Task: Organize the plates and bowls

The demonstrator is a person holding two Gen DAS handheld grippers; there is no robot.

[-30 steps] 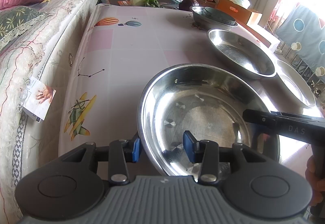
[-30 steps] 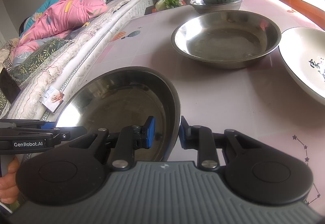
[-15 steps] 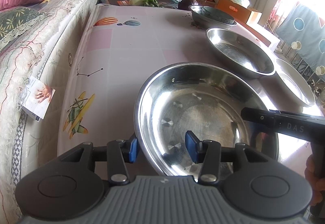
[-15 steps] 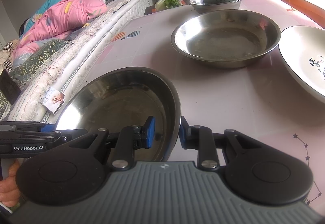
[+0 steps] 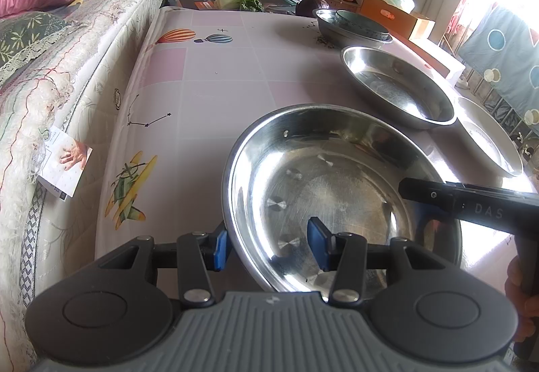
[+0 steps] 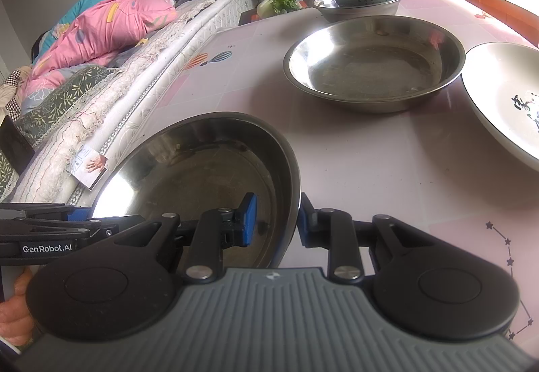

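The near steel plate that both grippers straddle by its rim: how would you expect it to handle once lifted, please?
The near steel plate looks rigid, so it should not flex. Its polished, mirror-like surface suggests that a thin-rim pinch could slip. The right gripper holds only one edge, while the left gripper stands open around the opposite rim, so the plate may tilt if lifted one-sided.

- I count three steel basins: near one [image 5: 340,190], 1 o'clock [image 5: 397,85], far one [image 5: 328,26].
- One teal bowl [image 5: 360,24], nested in the far one.
- One white plate [image 6: 505,102], 2 o'clock.
- Two grippers: left [image 5: 267,245], right [image 6: 274,220].
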